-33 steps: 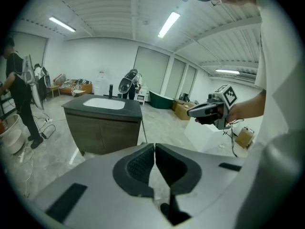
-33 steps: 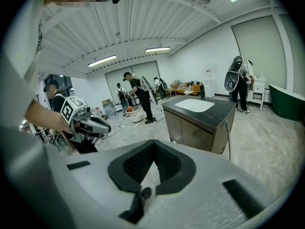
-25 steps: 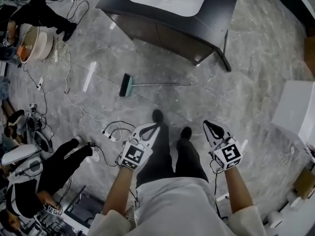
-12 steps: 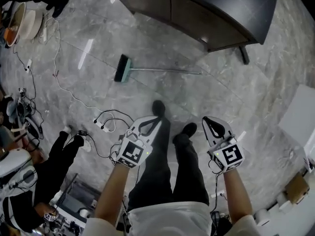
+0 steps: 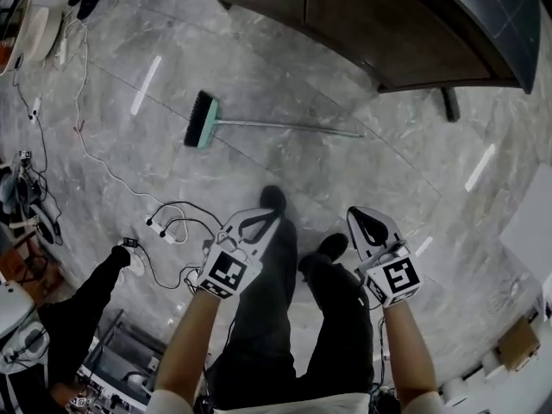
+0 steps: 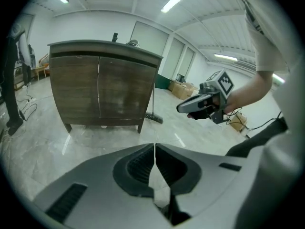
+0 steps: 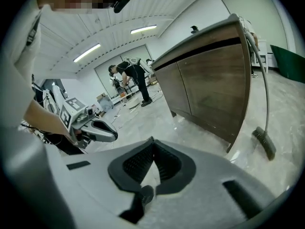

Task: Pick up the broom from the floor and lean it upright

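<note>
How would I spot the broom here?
Find the dark wooden cabinet at the top of the head view. On the grey floor before it lies the broom: a long thin handle with a teal, dark-bristled head, unlike the cables nearby.

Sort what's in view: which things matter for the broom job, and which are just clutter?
Job: broom lying on the floor; left gripper and right gripper, both shut and empty.
Clutter: cables and power strip; dark cabinet; bystander's leg.
</note>
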